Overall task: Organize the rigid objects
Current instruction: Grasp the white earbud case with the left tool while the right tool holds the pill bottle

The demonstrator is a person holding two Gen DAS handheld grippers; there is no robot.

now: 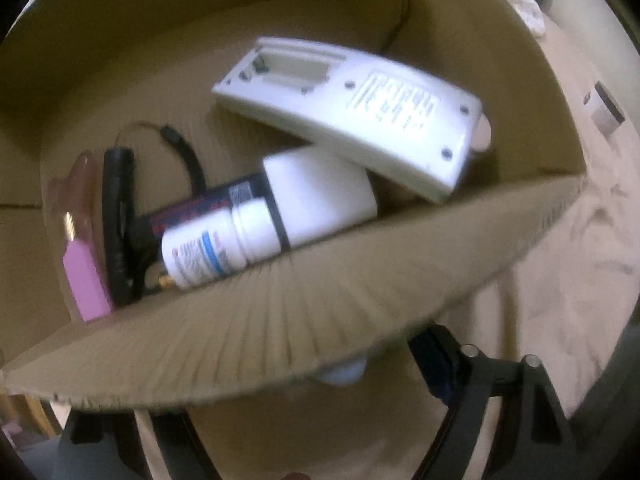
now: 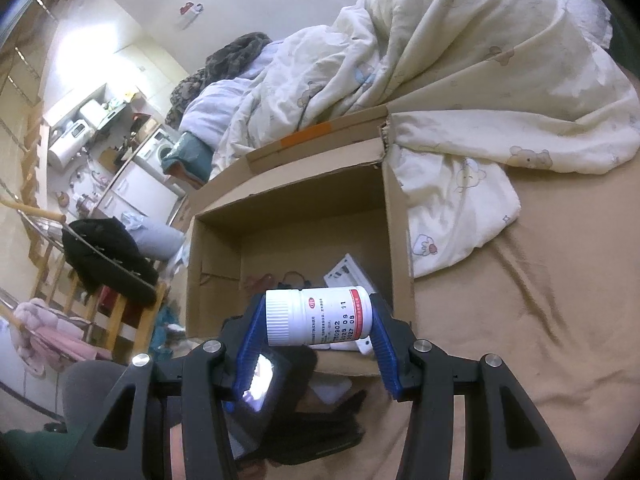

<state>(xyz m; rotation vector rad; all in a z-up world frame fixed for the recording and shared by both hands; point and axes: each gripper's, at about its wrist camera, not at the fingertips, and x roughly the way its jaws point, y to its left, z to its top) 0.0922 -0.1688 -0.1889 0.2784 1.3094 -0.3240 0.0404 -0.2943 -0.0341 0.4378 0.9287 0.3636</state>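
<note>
An open cardboard box fills the left wrist view. Inside lie a white flat device, a white jar, a white bottle with a blue label, a dark carton, a black gadget and a pink item. My left gripper sits at the box's near flap, which hides its fingertips; its fingers stand wide apart and grip nothing. My right gripper is shut on a white pill bottle with a red band, held sideways just before the box.
The box rests on a bed with a tan sheet. A crumpled cream duvet lies behind and right of it. Black items lie under my right gripper. A small silver object sits on the sheet. A chair with clothes stands at the left.
</note>
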